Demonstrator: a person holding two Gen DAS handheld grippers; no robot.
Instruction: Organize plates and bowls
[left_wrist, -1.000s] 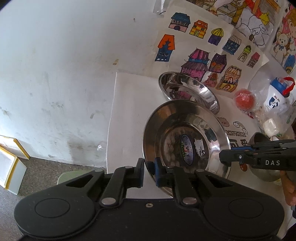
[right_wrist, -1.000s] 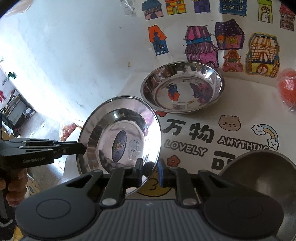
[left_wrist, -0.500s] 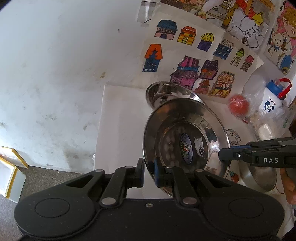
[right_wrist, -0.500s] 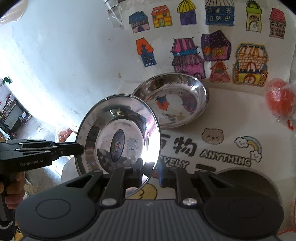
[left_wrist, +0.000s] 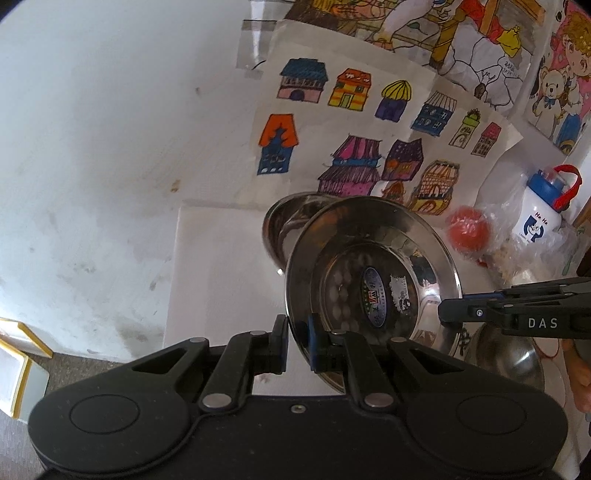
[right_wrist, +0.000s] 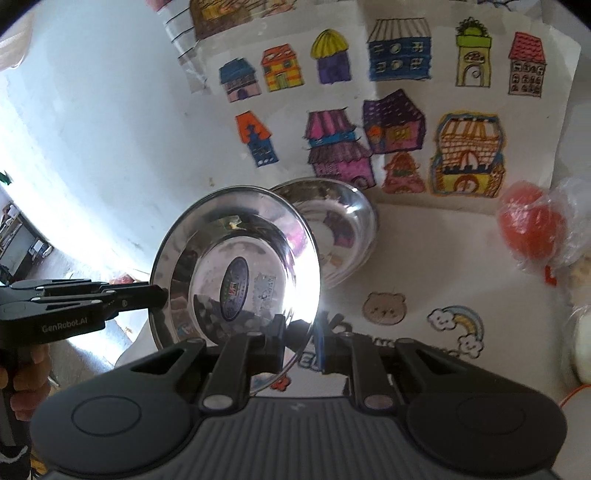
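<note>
A shiny steel plate (left_wrist: 373, 288) with an oval sticker in its middle is held tilted above the white table (left_wrist: 221, 280). My left gripper (left_wrist: 297, 332) is shut on its left rim. My right gripper (right_wrist: 303, 332) is shut on the opposite rim of that plate (right_wrist: 236, 266). Each gripper shows in the other's view: the right gripper (left_wrist: 447, 312) and the left gripper (right_wrist: 159, 295). Behind the held plate a second steel plate (right_wrist: 343, 229) lies on the table by the wall, partly hidden. A steel bowl (left_wrist: 506, 358) sits low on the right.
A red ball in a plastic bag (right_wrist: 532, 225) and a white and blue bottle (left_wrist: 543, 210) stand at the table's right. Coloured house drawings (right_wrist: 369, 110) hang on the wall behind. The table's left edge drops to the floor, where yellow-edged boxes (left_wrist: 14, 354) lie.
Both grippers have lifted the stickered plate and carried it toward the wall. It now overlaps the far plate in both views, and more of the wall drawings shows.
</note>
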